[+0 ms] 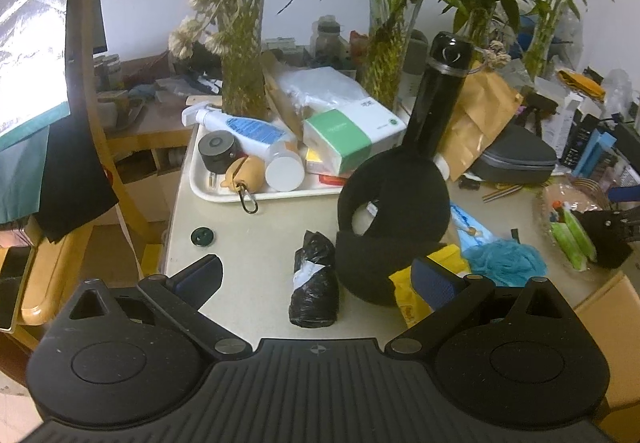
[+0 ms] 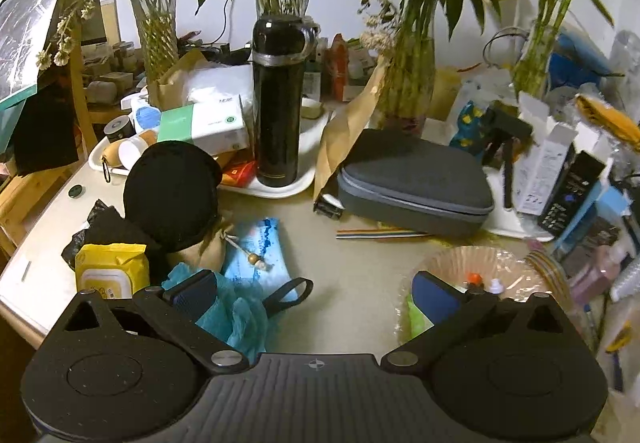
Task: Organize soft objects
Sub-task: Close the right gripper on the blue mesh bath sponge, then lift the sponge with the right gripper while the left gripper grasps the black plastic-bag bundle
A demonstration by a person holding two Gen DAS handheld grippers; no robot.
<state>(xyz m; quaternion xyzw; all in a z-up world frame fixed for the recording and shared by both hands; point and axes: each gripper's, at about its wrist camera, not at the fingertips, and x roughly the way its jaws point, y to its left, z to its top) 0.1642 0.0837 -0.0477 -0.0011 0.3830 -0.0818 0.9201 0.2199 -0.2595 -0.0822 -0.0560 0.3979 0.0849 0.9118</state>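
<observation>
A black neck pillow lies on the beige table, also in the right wrist view. Beside it are a rolled black plastic bag, a yellow wipes pack, a teal mesh sponge and a blue tissue pack. My left gripper is open and empty, just above the black bag. My right gripper is open and empty, above bare table; its left finger is over the teal sponge.
A white tray holds bottles and a green-white box. A tall black flask, a grey zip case, a clear bowl and bamboo vases crowd the table. A wooden chair stands left.
</observation>
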